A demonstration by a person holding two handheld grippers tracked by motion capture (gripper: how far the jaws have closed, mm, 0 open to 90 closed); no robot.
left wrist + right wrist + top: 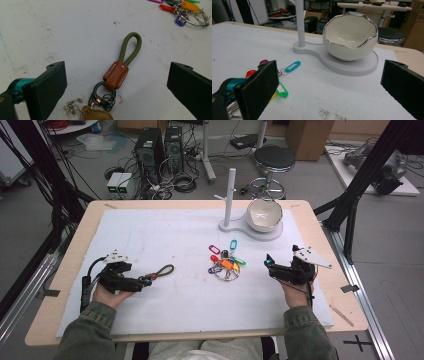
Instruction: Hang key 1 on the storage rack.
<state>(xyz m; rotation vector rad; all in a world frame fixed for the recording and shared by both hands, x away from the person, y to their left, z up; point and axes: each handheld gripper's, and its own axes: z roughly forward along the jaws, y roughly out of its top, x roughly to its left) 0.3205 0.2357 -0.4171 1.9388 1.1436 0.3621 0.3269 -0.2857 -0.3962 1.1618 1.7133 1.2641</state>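
Left tool (145, 281) lies spread on the worktop (165, 245), the green loop keychain (122, 66) flat between its jaws. Right tool (268, 262), also spread, sits at three o'clock of the key bunch (226, 262); bowl (350, 36) beyond at twelve.

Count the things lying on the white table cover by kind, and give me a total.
Keychain with green cord loop: 1
Bunch of keys with coloured tags: 1
White bowl: 1
White stand with post: 1
Total: 4

left claw (145, 282) — jaws wide apart | right claw (268, 264) — jaws wide apart
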